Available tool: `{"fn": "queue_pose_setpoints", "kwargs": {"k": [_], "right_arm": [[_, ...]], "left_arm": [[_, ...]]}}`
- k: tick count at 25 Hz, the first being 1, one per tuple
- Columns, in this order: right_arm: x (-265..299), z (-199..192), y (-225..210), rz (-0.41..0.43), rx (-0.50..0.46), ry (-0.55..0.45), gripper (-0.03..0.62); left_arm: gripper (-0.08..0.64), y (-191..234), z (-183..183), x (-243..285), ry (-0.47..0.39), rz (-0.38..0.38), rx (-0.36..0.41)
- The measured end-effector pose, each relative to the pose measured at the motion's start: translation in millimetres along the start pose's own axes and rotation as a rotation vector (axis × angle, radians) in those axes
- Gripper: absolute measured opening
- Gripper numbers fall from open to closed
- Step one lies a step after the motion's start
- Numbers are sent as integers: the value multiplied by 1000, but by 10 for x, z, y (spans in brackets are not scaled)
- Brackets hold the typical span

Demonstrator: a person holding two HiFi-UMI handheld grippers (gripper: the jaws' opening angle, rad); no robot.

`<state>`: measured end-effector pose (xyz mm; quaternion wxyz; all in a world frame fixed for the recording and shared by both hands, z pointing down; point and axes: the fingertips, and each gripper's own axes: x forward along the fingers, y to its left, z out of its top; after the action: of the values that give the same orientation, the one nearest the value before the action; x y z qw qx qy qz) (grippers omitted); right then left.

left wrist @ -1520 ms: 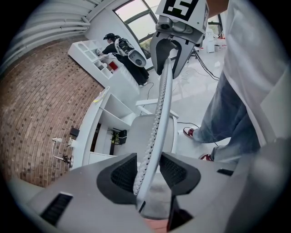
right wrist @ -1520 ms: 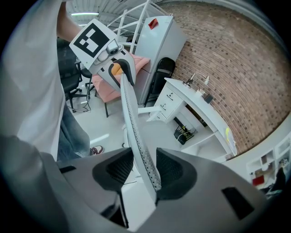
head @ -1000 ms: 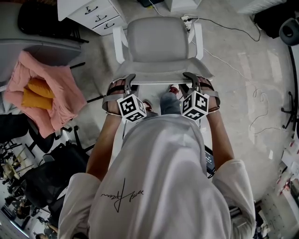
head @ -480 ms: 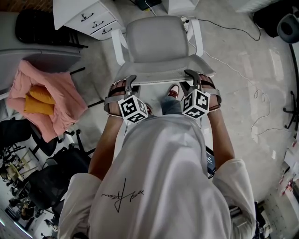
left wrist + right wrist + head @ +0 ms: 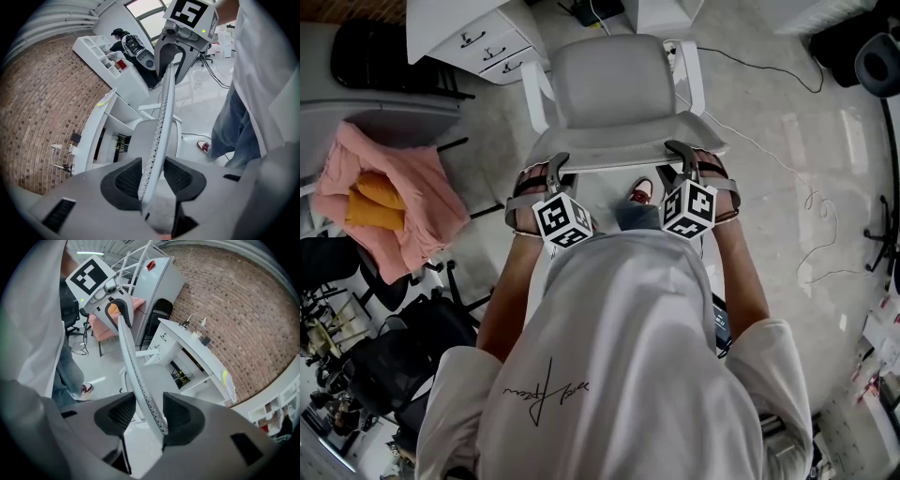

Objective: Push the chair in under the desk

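A grey office chair [image 5: 614,80] with white armrests stands in front of me, its seat facing a white desk with drawers [image 5: 478,28]. The thin top edge of its backrest [image 5: 619,155] runs between my hands. My left gripper [image 5: 555,161] straddles that edge on the left, and its pads press both sides of it [image 5: 152,176]. My right gripper [image 5: 680,150] does the same on the right, shut on the perforated edge [image 5: 149,416]. The white desk [image 5: 197,352] and its shelves [image 5: 91,136] lie beyond the chair, against a brick wall.
A pink cloth with orange cushions [image 5: 394,197] lies over a seat at the left, and black chairs [image 5: 394,366] stand below it. Cables [image 5: 787,159] trail over the pale floor at the right. The person's red-and-white shoe [image 5: 639,192] is just behind the backrest.
The chair and both grippers have edged slightly forward toward the desk. The person's foot behind the backrest has shifted back a little.
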<state>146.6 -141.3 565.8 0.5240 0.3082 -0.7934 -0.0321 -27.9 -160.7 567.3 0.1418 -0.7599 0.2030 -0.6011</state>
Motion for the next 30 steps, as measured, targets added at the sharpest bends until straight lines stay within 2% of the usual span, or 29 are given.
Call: {"fn": "queue_pose_setpoints", "kwargs": {"k": [23,27,30], "right_arm": [[181,-194,-599,-34,-68,-37,219],[188,-279,-716,-53,-89,-43,229],[216,-340,-825,-52,-93,-26,236]], "left_arm": [[138,235,392,205,-2,80,-34],[137,222,520,208,-25,113,-25],[135,212,622,228,-49,116,-49]]}}
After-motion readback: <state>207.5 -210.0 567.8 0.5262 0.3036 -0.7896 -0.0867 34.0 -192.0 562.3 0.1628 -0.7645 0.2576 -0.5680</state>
